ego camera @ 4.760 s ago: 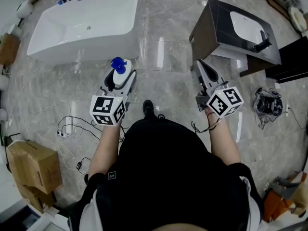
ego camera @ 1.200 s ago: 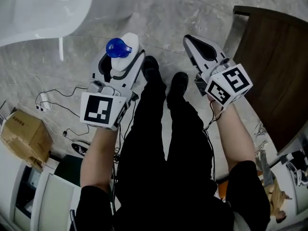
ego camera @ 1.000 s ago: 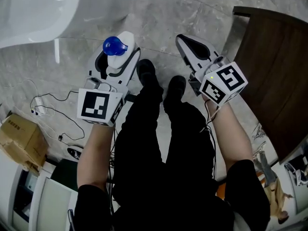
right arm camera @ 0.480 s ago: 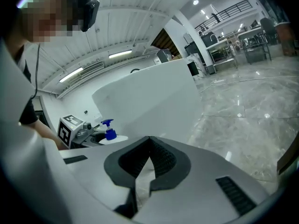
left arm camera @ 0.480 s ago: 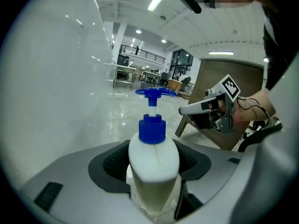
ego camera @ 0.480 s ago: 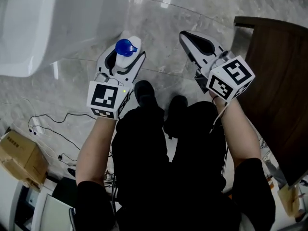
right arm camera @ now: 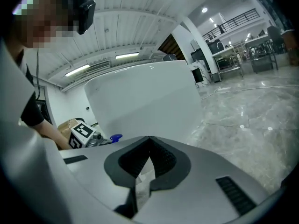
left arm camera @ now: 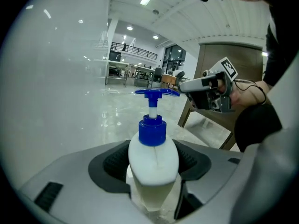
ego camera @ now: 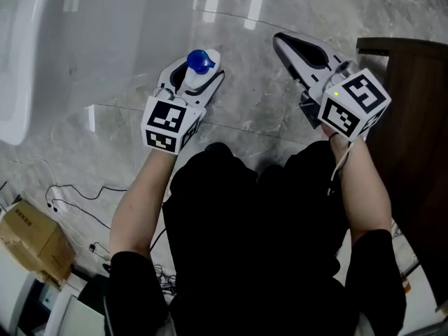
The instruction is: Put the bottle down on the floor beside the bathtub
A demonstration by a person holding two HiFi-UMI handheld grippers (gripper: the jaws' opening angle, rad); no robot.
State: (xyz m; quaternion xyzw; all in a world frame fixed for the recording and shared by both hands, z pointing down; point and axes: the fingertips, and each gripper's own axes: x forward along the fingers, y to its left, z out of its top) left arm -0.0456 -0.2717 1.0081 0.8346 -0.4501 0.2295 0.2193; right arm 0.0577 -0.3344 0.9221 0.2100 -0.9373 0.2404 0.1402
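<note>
Holding the bottle (left arm camera: 153, 158) upright, the left gripper (ego camera: 194, 82) has its jaws spread wide with the pads pressed on both sides of the white body; the blue pump (ego camera: 199, 60) sticks up above them. Bottle sits low over the grey marble floor (ego camera: 259, 103), just beside the white bathtub (ego camera: 98, 33) wall. Its base is hidden by the gripper, so floor contact can't be told. Right gripper (right arm camera: 149, 146) is off to the right, well apart from the bottle, with its jaws closed together at the tips and nothing held between them. Dark brown cabinet (ego camera: 413, 131) is at the right edge, with a cardboard box (ego camera: 28, 233) and loose cables (ego camera: 70, 194) on the floor at lower left
</note>
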